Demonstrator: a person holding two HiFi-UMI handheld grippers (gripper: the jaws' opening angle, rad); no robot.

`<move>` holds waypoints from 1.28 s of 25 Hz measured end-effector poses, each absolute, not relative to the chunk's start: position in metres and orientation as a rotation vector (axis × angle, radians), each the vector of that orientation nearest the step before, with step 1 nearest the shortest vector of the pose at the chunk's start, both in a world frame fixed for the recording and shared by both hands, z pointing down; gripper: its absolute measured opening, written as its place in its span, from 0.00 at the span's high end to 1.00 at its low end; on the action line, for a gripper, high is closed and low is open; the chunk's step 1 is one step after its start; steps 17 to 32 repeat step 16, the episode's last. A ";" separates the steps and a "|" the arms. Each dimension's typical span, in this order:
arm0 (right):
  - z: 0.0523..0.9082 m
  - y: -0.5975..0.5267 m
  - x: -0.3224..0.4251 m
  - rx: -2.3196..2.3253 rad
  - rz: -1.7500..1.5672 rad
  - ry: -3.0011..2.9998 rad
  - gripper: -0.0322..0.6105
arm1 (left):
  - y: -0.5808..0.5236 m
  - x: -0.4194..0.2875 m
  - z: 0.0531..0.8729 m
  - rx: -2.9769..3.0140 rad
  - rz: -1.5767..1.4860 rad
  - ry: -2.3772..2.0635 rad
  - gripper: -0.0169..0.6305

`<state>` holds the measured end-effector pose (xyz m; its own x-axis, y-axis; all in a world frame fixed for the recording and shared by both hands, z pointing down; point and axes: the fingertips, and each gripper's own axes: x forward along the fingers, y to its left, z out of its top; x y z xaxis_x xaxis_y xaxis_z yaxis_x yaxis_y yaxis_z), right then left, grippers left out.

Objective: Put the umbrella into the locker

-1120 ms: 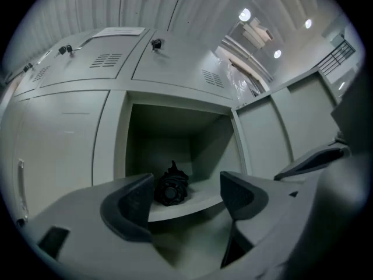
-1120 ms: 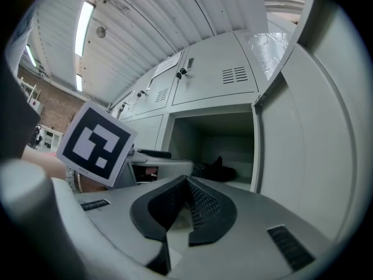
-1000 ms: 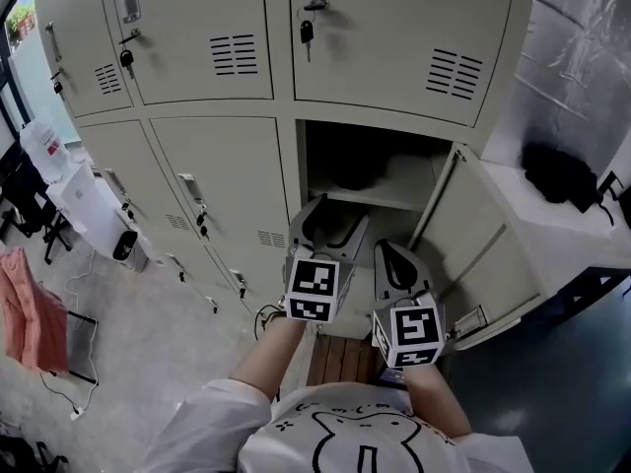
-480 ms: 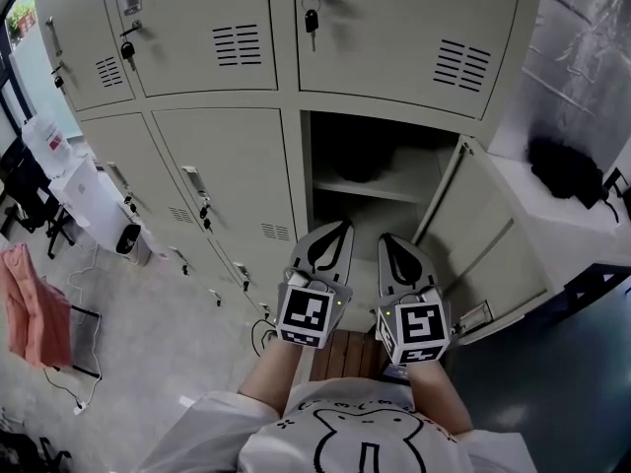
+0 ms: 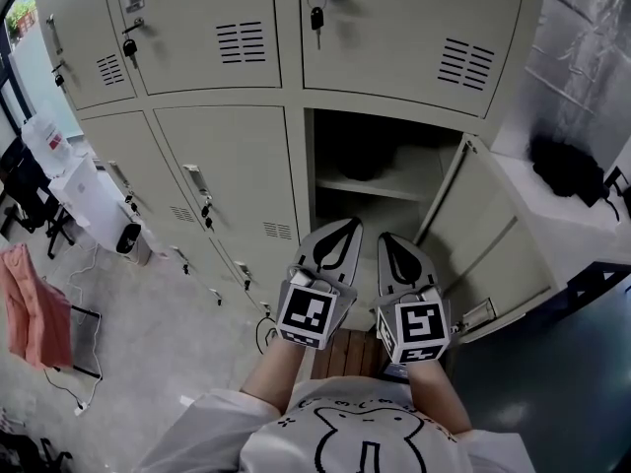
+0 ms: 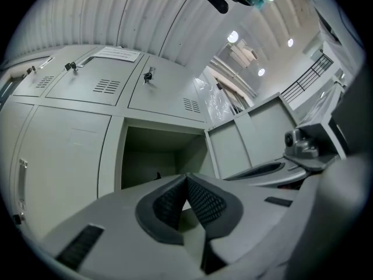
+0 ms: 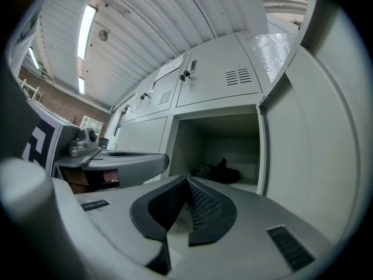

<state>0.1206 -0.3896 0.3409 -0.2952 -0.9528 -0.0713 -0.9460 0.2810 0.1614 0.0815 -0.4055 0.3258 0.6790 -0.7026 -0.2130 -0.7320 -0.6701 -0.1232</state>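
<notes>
The dark folded umbrella (image 5: 360,170) lies on the shelf inside the open locker (image 5: 386,187); the right gripper view shows the umbrella (image 7: 218,172) at the back of that shelf. My left gripper (image 5: 347,224) is shut and empty, just in front of the locker's mouth. The left gripper (image 6: 186,177) has its pads together, with the opening beyond them. My right gripper (image 5: 387,236) hangs beside it, also shut on nothing. In its own view the right gripper (image 7: 187,179) points at the shelf.
The locker's door (image 5: 483,244) stands swung open to the right. Closed lockers with keys (image 5: 317,18) fill the wall above and to the left. A black bag (image 5: 562,170) sits on a white ledge at right. A pink cloth (image 5: 30,318) and cables lie on the floor at left.
The left gripper's jaws, wide open a second ago at the locker's mouth, have closed with nothing in them, and it has drawn back a little. The right gripper has stayed put.
</notes>
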 end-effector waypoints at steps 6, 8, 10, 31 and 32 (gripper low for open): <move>0.337 -0.390 0.124 1.855 -0.265 -2.484 0.93 | -0.408 0.082 0.329 -2.751 0.235 1.167 0.95; 0.335 -0.390 0.125 1.845 -0.267 -2.496 0.93 | -0.408 0.081 0.329 -2.754 0.241 1.170 0.95; 0.336 -0.391 0.123 1.817 -0.256 -2.521 0.93 | -0.409 0.081 0.329 -2.759 0.247 1.171 0.95; 0.341 -0.391 0.113 1.683 -0.242 -2.565 0.93 | -0.408 0.083 0.335 -2.779 0.234 1.159 0.95; 0.341 -0.391 0.113 1.683 -0.242 -2.565 0.93 | -0.408 0.083 0.335 -2.779 0.234 1.159 0.95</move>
